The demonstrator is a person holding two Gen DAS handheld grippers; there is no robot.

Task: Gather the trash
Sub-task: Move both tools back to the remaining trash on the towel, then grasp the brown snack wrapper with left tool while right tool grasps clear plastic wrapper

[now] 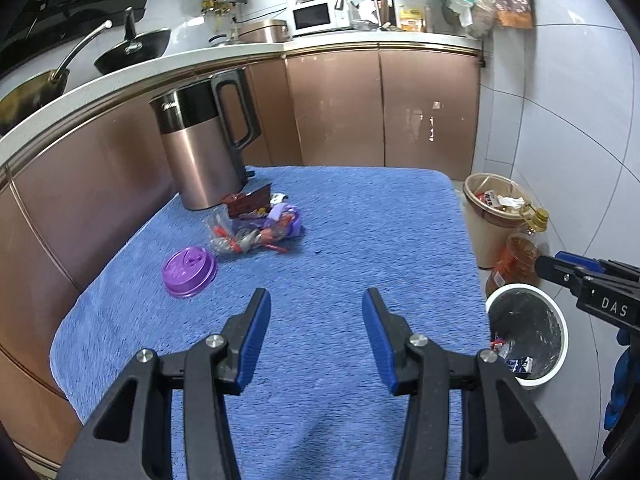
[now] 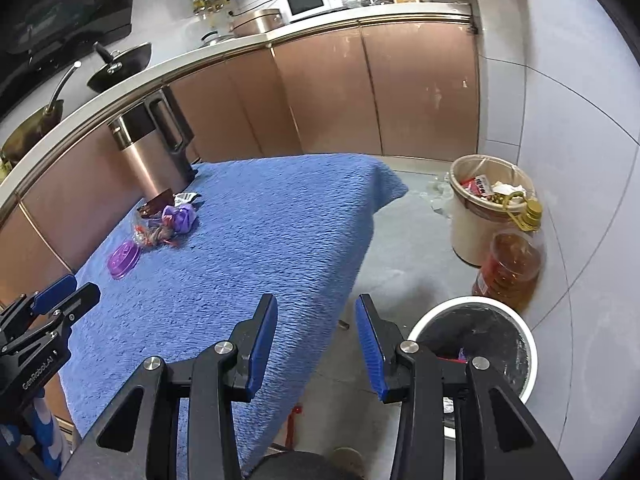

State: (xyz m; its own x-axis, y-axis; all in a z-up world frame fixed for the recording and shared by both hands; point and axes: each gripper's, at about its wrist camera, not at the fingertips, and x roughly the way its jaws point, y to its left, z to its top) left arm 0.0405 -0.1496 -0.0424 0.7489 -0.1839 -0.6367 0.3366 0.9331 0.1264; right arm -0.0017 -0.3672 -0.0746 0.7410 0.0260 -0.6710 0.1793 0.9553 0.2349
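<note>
A heap of crumpled wrappers [image 1: 256, 224] [image 2: 164, 224] lies on the blue cloth-covered table [image 1: 360, 240] [image 2: 260, 240], in front of a copper kettle. A purple cup lid [image 1: 189, 272] [image 2: 125, 258] rests flat beside the heap. My left gripper [image 1: 316, 300] [image 2: 76, 290] hovers over the near part of the cloth, open, with nothing between its fingers. My right gripper [image 2: 316, 308] [image 1: 552, 264] is open and empty too, held past the table's right edge near a white bin lined with a black bag [image 1: 528, 332] [image 2: 476, 336], which holds some trash.
The kettle [image 1: 204, 148] [image 2: 148, 148] stands at the table's far left corner. On the floor to the right are a beige bin full of rubbish [image 1: 492, 212] [image 2: 480, 208] and an oil bottle [image 1: 520, 260] [image 2: 512, 268]. Kitchen cabinets run behind the table.
</note>
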